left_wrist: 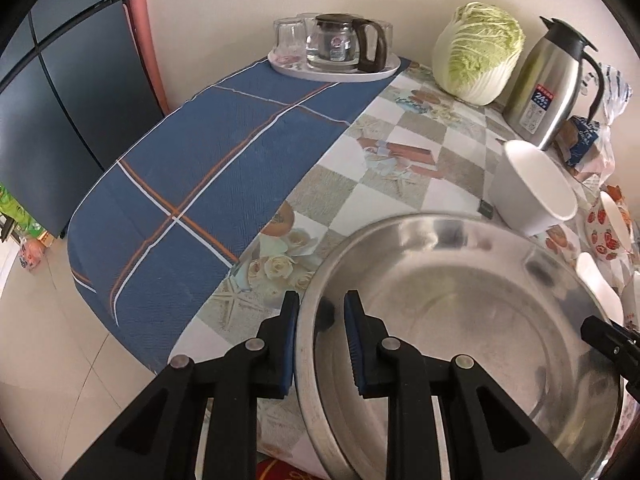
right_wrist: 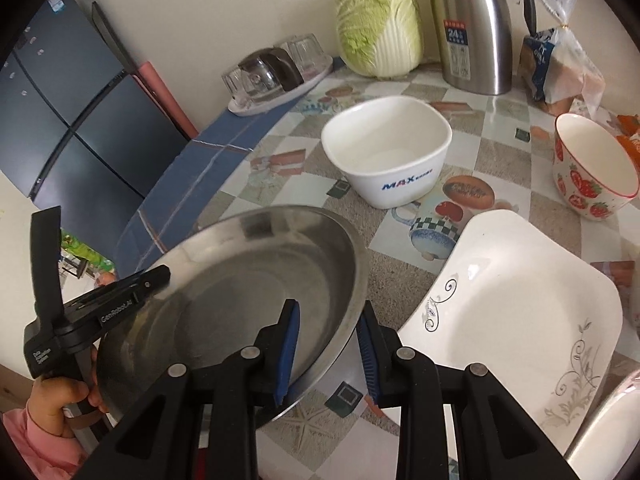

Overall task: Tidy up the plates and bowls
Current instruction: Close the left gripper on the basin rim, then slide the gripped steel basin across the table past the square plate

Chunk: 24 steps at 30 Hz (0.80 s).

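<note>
A broad, shallow steel basin [left_wrist: 460, 320], round and mirror-bright with a rolled rim, is held between both grippers and tilts above the surface [left_wrist: 400, 144]. The left gripper [left_wrist: 322, 328] has its jaws drawn narrow on the basin's near left rim, one ribbed blue pad outside the wall and one inside. The right gripper [right_wrist: 328, 344] clamps the opposite rim the same way, its jaws narrow across the thin metal edge. A hand [right_wrist: 60, 400] in a pink sleeve grips the left tool's handle.

The surface wears a glossy checked oilcloth printed with cups and roses, with a woven blue plaid cloth [left_wrist: 200, 168] over its left part. Beyond the basin stands a squarish white bowl [right_wrist: 386, 150] of smooth plastic or ceramic; to the right sits a round strawberry-patterned bowl [right_wrist: 592, 172]. Near right lies a square white plate [right_wrist: 520, 312] with wavy edges and grey scrollwork. At the far edge stand a leafy cabbage [right_wrist: 380, 24] and a brushed steel flask [right_wrist: 472, 28].
</note>
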Available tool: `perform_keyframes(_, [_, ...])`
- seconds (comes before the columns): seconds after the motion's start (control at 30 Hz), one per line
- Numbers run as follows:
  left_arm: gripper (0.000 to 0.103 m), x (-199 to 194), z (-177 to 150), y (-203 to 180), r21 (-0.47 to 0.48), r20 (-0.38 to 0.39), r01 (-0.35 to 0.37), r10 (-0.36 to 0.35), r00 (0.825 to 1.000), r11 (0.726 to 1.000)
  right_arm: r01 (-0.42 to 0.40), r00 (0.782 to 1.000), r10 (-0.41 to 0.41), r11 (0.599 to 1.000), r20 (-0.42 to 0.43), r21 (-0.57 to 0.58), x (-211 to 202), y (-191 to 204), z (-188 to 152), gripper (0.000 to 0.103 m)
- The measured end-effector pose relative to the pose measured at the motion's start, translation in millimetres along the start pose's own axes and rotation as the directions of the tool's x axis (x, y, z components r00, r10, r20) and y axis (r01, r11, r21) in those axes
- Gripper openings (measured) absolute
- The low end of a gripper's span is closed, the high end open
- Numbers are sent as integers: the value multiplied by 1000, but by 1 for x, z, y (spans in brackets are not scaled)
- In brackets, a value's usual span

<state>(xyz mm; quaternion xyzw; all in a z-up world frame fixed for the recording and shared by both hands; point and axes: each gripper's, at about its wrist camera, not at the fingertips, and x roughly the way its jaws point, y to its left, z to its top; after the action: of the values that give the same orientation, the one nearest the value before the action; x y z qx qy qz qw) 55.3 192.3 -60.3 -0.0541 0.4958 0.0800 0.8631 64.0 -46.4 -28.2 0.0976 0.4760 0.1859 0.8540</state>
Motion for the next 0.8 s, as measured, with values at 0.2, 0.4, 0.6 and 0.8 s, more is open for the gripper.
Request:
perform_keyframes(0.2, [23,-20,0,-12,26,26,-7,6,1000,1000,16,999,-15,1000,41,-8,-21,1,-1,31])
perform_keyframes(0.4, [23,-41,-1,-22,40,59,-16,14,998,999,30,995,-26,999,93,-32,-41,3,-5,31])
perform_keyframes(0.6, [23,-73,8,-38,68,122,-7,-1,992,998,29,986,-25,999,163,-27,-68,-2,-8,31])
perform_keyframes(0.8, [23,-93,19,-68,131,171,11,-34,985,991,60,970,-59,998,237,1,-97,-16,-12,31])
